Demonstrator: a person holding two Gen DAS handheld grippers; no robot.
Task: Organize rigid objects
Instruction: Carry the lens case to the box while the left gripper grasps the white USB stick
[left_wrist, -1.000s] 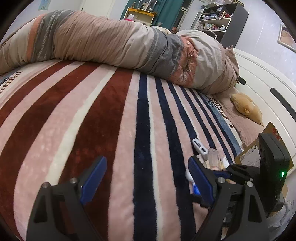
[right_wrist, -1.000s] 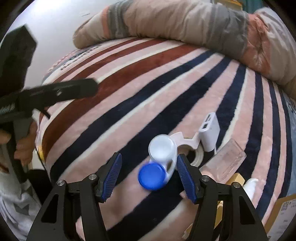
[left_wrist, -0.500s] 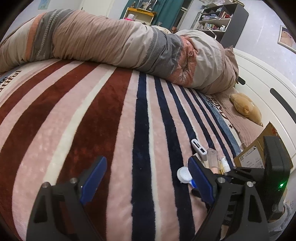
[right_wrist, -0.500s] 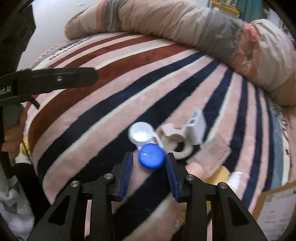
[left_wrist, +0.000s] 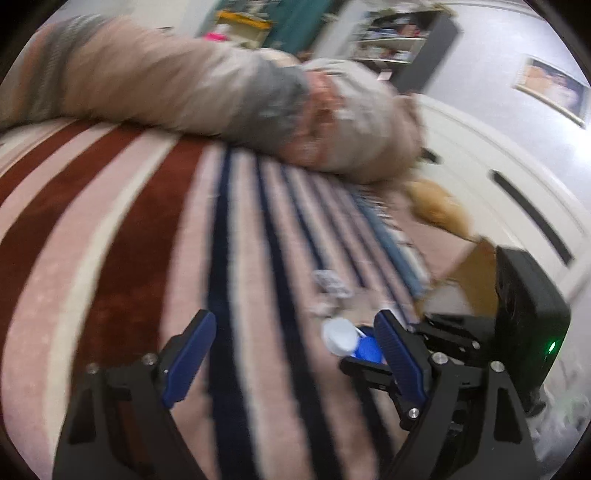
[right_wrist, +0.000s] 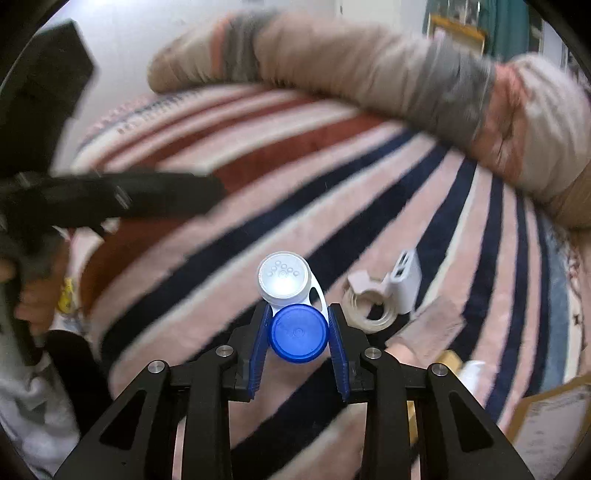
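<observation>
My right tongs (right_wrist: 299, 328) are closing on the blue cap of the white two-cup plastic lens case (right_wrist: 291, 295), just above the striped bed blanket (right_wrist: 221, 258). Left tongs (left_wrist: 291, 354) are narrowing, holding nothing. White adapter (right_wrist: 406, 280), tape ring (right_wrist: 373, 310) remain unsorted.

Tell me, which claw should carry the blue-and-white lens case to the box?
The right claw. It is closing on the case's blue cap, pads at both sides. The left claw is open over bare blanket, holding nothing.
</observation>
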